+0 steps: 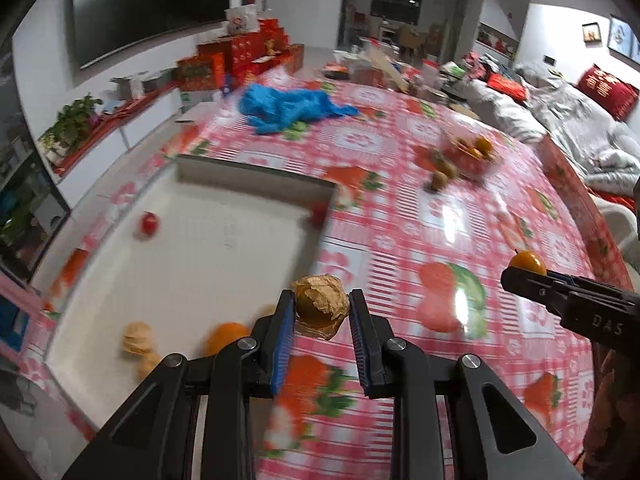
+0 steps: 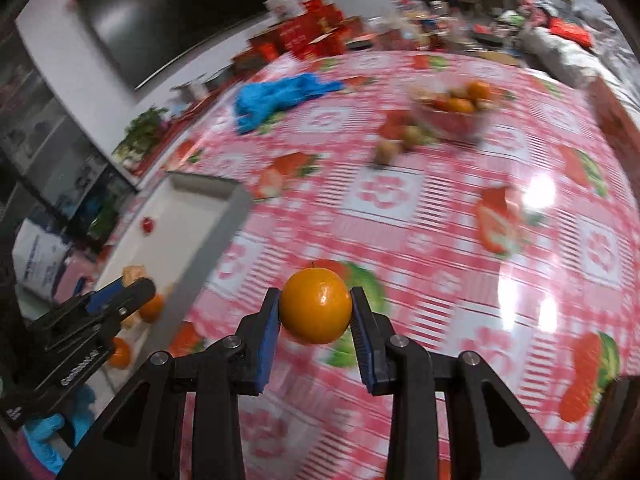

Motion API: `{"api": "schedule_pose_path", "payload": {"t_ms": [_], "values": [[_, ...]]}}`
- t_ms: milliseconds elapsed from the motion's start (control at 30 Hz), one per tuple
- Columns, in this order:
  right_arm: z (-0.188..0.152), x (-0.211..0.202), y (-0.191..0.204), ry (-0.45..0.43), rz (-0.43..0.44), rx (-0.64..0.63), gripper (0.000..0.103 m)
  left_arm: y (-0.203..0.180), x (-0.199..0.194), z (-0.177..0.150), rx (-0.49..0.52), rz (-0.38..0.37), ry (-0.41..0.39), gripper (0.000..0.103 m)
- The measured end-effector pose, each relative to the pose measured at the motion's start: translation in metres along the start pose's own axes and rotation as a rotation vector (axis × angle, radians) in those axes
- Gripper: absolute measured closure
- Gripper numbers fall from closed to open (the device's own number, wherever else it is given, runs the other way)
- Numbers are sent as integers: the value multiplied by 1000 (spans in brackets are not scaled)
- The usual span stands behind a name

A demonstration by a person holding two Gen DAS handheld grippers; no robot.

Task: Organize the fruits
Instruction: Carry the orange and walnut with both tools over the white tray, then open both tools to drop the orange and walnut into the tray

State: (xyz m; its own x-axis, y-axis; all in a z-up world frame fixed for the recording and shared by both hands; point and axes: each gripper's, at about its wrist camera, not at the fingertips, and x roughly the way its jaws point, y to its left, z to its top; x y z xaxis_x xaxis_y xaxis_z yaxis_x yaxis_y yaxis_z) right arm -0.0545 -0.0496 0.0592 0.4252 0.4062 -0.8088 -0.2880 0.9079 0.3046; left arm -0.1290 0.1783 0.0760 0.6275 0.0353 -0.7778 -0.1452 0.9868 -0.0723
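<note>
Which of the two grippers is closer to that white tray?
Left. The left gripper, holding a husked fruit, is at the white tray's edge; the right gripper, holding an orange, is farther out over the tablecloth.

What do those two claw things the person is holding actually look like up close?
Both look alike. The left gripper and the right gripper are matte black plastic frames with angular linkage arms, triangular cut-outs and round silver pivot bolts. Each finger carries a ribbed blue pad on its inner face. White lettering is printed on each body's side, too blurred to read. A blue glove shows below the left one.
</note>
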Motion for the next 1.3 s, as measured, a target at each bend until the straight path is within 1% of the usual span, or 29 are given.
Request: {"api": "schedule_pose_path", "payload": {"t_ms": [67, 133, 267, 367, 533, 633, 700, 733, 833, 867, 933, 967, 1000, 1033, 1067, 1100, 1133, 1233, 1300], "values": [[6, 10, 19, 24, 28, -27, 66, 17, 0, 3, -19, 41, 1, 74], [13, 20, 44, 48, 45, -79, 66, 31, 4, 5, -37, 66, 14, 74], [22, 46, 92, 99, 71, -182, 66, 56, 9, 3, -65, 105, 42, 74], [27, 64, 116, 134, 84, -216, 66, 76, 15, 1, -91, 128, 64, 74], [32, 89, 142, 193, 80, -260, 66, 100, 23, 1, -114, 160, 80, 74], [31, 103, 150, 223, 54, -280, 66, 106, 28, 3, -125, 160, 94, 74], [32, 108, 153, 235, 54, -283, 66, 109, 31, 2, -123, 171, 103, 74], [32, 108, 154, 238, 54, -286, 63, 109, 32, 1, -120, 177, 107, 74], [33, 108, 155, 238, 51, -289, 45, 111, 35, 1, -121, 174, 113, 74], [34, 108, 156, 234, 49, -290, 42, 110, 36, 1, -122, 169, 116, 74], [35, 105, 157, 226, 46, -293, 40, 109, 37, 0, -120, 163, 118, 74], [36, 105, 157, 226, 45, -293, 35, 109, 37, 0, -120, 164, 119, 72], [37, 104, 157, 226, 44, -290, 32, 109, 37, -1, -124, 166, 119, 45], [36, 103, 157, 225, 42, -290, 26, 109, 35, -1, -130, 188, 110, 10], [36, 102, 157, 224, 38, -292, 23, 110, 31, -1, -139, 210, 86, 1], [37, 99, 156, 215, 41, -289, 23, 111, 23, -1, -143, 223, 38, 1], [37, 97, 155, 213, 39, -287, 22, 108, 21, -1, -132, 219, 27, 1], [38, 94, 154, 222, 20, -289, 20, 106, 19, 0, -134, 176, 45, 1], [36, 92, 155, 221, 26, -292, 17, 106, 20, 0, -134, 166, 59, 1]]}}
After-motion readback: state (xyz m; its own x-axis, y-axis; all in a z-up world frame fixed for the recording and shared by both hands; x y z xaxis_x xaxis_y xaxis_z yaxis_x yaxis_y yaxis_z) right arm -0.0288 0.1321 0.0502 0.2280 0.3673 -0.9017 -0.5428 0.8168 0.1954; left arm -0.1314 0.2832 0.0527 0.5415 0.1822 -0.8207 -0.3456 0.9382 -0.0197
